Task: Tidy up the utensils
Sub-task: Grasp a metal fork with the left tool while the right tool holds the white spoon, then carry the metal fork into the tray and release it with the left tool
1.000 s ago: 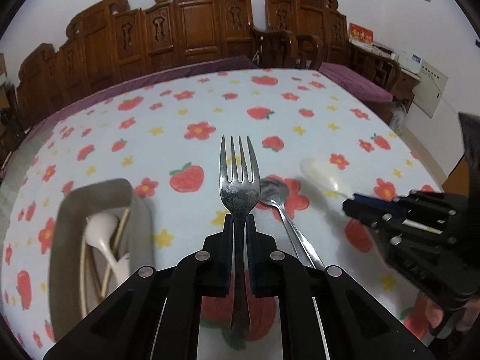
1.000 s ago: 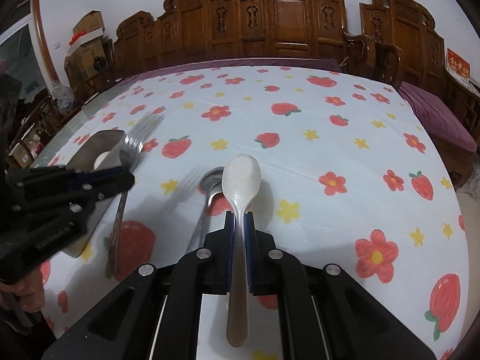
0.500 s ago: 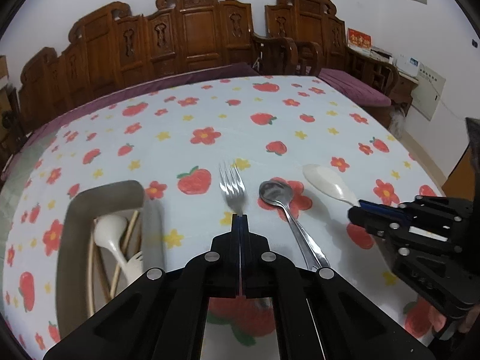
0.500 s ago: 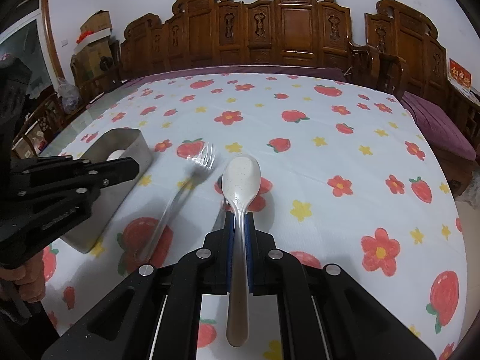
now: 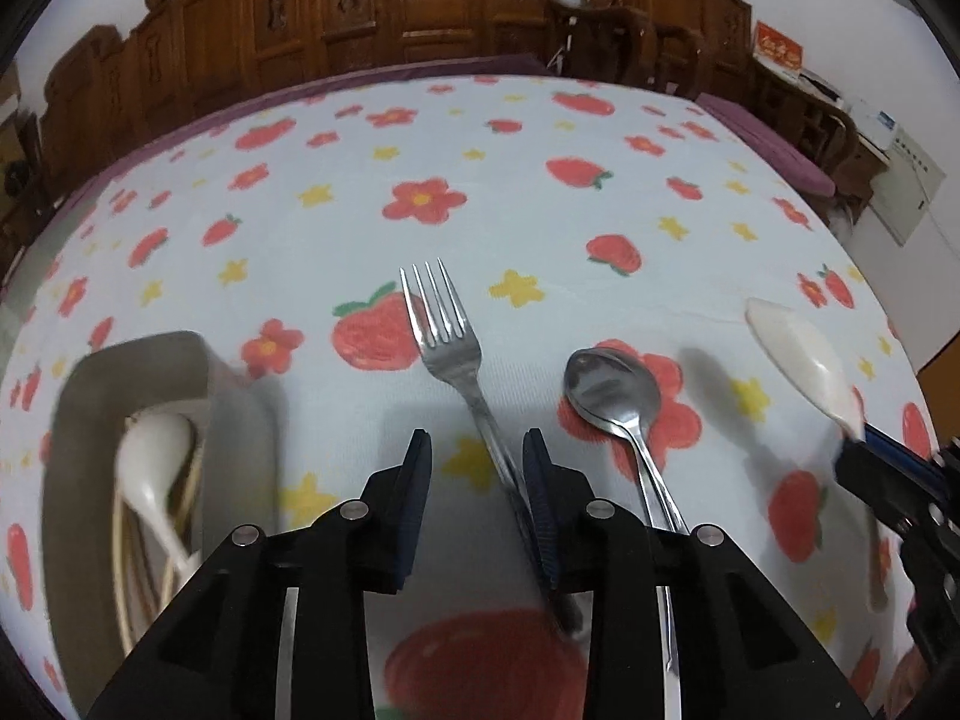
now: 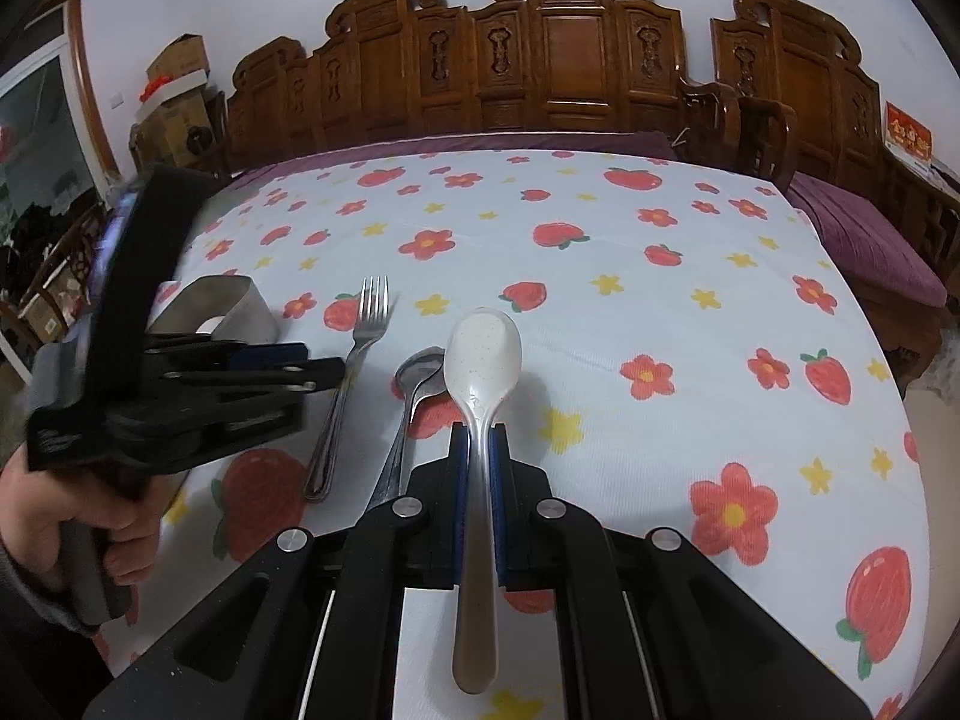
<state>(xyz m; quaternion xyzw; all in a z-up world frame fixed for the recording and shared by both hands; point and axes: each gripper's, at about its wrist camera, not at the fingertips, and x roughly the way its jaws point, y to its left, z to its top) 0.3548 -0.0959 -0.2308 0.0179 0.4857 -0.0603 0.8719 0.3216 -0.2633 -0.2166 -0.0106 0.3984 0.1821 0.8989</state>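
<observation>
A steel fork [image 5: 444,324] lies flat on the strawberry-print cloth, tines pointing away. My left gripper [image 5: 477,450] hangs low over its handle. The jaws are opening, and the handle runs between them close to the right finger without being pressed. A steel spoon [image 5: 612,387] lies just right of the fork. My right gripper [image 6: 477,444] is shut on the handle of a white spoon [image 6: 483,354] and holds it above the cloth, bowl forward. In the right wrist view the fork [image 6: 366,324] and the steel spoon [image 6: 420,372] lie side by side next to the left gripper [image 6: 312,366].
A grey metal container [image 5: 150,360] stands to the left and holds a white spoon and chopsticks. A hand [image 6: 114,516] grips the left tool's handle. Carved wooden chairs line the far edge of the table. Bare cloth stretches ahead and to the right.
The fork went from being held up in the left gripper to lying on the cloth. The left gripper sank closer to the table and its jaws parted. The right gripper kept still.
</observation>
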